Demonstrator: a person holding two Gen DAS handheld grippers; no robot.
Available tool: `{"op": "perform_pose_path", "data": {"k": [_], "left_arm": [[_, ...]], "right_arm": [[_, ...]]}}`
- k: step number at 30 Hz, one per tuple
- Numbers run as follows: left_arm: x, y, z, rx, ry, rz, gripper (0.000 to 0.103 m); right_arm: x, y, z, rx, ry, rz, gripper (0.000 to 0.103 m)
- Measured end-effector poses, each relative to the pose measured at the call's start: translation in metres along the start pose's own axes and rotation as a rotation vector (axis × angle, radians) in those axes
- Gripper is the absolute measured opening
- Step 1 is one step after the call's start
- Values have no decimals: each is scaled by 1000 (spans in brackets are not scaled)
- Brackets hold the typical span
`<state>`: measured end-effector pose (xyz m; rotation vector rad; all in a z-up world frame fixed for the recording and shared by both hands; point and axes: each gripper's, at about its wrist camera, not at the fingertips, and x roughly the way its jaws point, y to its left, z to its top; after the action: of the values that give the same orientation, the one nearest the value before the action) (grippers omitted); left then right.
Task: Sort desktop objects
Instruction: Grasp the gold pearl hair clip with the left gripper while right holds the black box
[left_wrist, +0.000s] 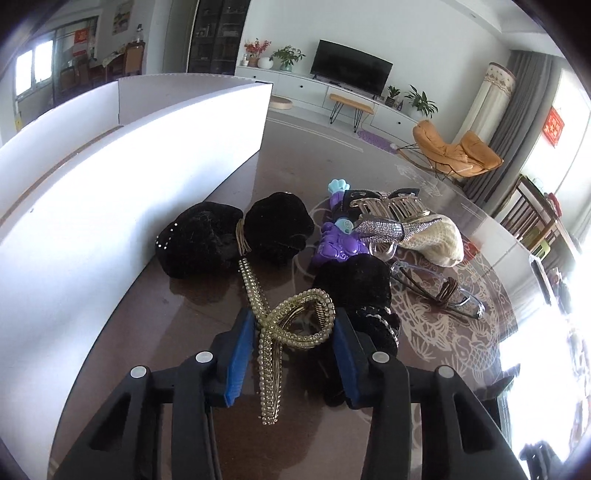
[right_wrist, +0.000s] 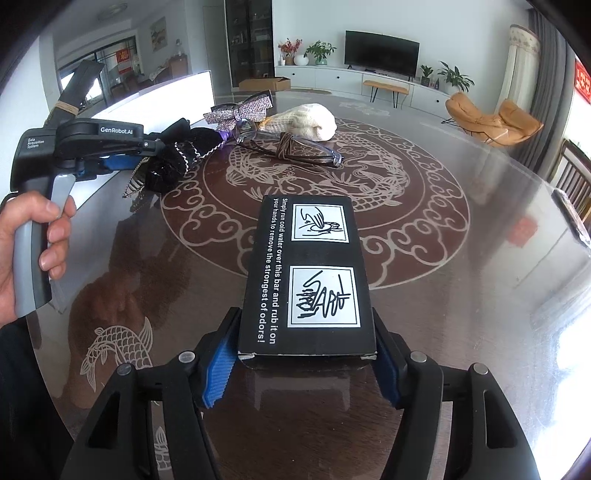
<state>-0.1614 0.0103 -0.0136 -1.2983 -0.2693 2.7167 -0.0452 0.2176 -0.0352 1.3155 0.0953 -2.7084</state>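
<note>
Here, in the left wrist view, a white box runs along the left of the table, its long wall leading away from the camera. Just beside it lies a black velvet bow, its two lobes spread left and right and bound at the middle with gold wire. The left gripper has its two blue pads apart, one on either side of a gold rhinestone hair clip. The clip's looped head sits between the fingertips; its long beaded tail points back toward the camera, roughly along the fingers. Whether the pads actually press on the clip cannot be told. A second black velvet piece lies against the right finger. Farther off sit one purple toy figure, one silver rhinestone bow, one cream knitted item and one pair of clear glasses.

In the right wrist view, a hand at the far left holds the left gripper's handle. The right gripper is clamped on one black box, both pads against its sides near the closer end. The box's long axis runs straight away from the camera along the fingers, printed face up, its far end toward the table's dragon medallion.
</note>
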Motion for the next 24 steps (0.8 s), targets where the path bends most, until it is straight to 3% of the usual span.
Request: {"op": "perform_pose_path", "data": {"k": [6, 8, 9, 11, 12, 16, 20, 22, 24], "left_arm": [[-44, 16, -42, 102, 70, -66, 42], [-60, 27, -57, 110, 64, -74, 47], [-65, 31, -61, 109, 63, -86, 52], [-72, 37, -66, 104, 50, -71, 88], [-75, 39, -66, 104, 33, -48, 92], [-64, 41, -61, 93, 40, -9, 92], [-37, 25, -67, 127, 125, 26, 93], [-37, 10, -72, 195, 103, 61, 93], [-43, 9, -72, 189, 71, 68, 93]], "right_arm": [[0, 0, 0, 2, 0, 5, 66], [1, 1, 1, -1, 1, 0, 66], [1, 1, 1, -3, 2, -2, 67], [2, 2, 1, -6, 3, 1, 68], [2, 3, 1, -8, 3, 0, 69], [2, 3, 1, -9, 6, -4, 73], [3, 2, 1, -6, 9, -13, 76], [3, 2, 1, -4, 10, -14, 76], [3, 1, 1, -5, 10, -16, 77]]}}
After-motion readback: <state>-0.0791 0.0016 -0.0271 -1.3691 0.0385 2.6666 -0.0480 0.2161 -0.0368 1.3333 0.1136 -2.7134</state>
